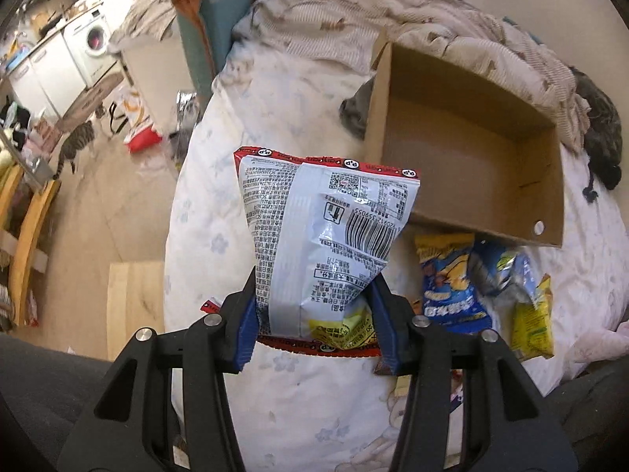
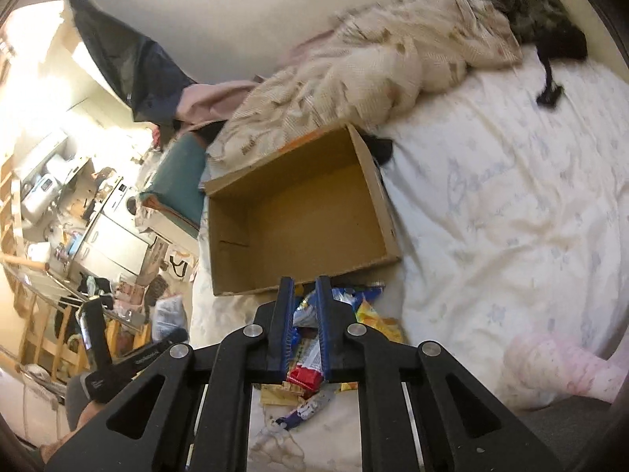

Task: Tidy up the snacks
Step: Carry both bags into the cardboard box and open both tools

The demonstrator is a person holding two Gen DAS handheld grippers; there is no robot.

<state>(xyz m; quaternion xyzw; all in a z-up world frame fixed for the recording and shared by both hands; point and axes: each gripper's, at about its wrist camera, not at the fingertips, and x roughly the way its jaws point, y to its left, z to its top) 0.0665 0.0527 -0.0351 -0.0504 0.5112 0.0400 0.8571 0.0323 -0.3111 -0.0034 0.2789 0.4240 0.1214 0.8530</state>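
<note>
My left gripper (image 1: 314, 279) is shut on the lower part of a white snack bag with red edges (image 1: 326, 216), held up above the flowered bedsheet, back side with barcode facing me. An open cardboard box (image 1: 377, 118) lies beyond it to the right, nothing visible inside. My right gripper (image 2: 304, 279) is shut on a thin snack bar in a red and white wrapper (image 2: 304, 373), which runs between the blue pads (image 2: 286, 314). It hovers over a pile of loose snacks (image 2: 365, 306) just in front of the box (image 2: 243, 279). Blue and yellow packets (image 1: 452, 283) lie by the box's front wall.
A crumpled beige quilt (image 1: 393, 19) is heaped behind the box. A dark furry shape (image 2: 523, 4) lies at the bed's far corner. The bed edge (image 1: 177, 236) drops to a cluttered floor where a striped cat (image 1: 74, 145) walks. A pink-socked foot (image 2: 562, 369) rests at the right.
</note>
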